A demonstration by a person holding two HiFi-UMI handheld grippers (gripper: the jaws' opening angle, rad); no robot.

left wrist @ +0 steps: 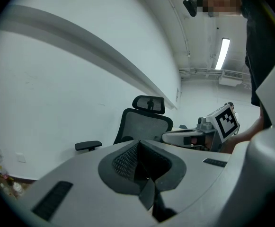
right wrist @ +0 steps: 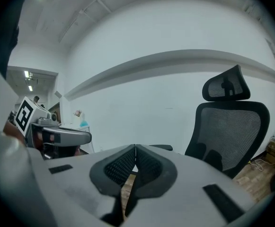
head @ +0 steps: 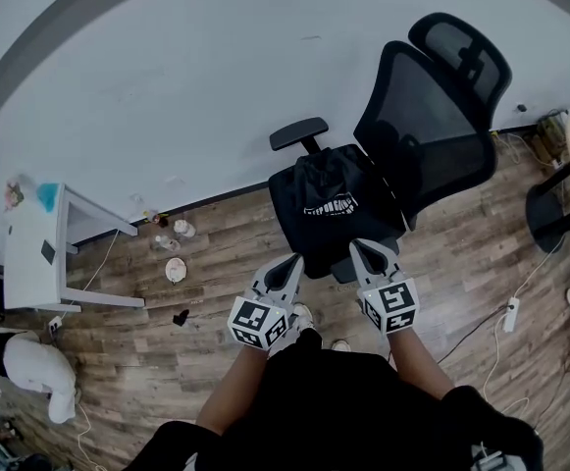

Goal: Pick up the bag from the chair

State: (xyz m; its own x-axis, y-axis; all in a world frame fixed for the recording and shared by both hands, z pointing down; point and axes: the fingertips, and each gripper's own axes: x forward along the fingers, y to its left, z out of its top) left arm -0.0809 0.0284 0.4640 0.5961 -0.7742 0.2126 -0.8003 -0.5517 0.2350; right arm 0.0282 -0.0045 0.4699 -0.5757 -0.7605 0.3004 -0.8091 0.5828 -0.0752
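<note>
Left tool, right tool, jaws together, empty, side by side
</note>
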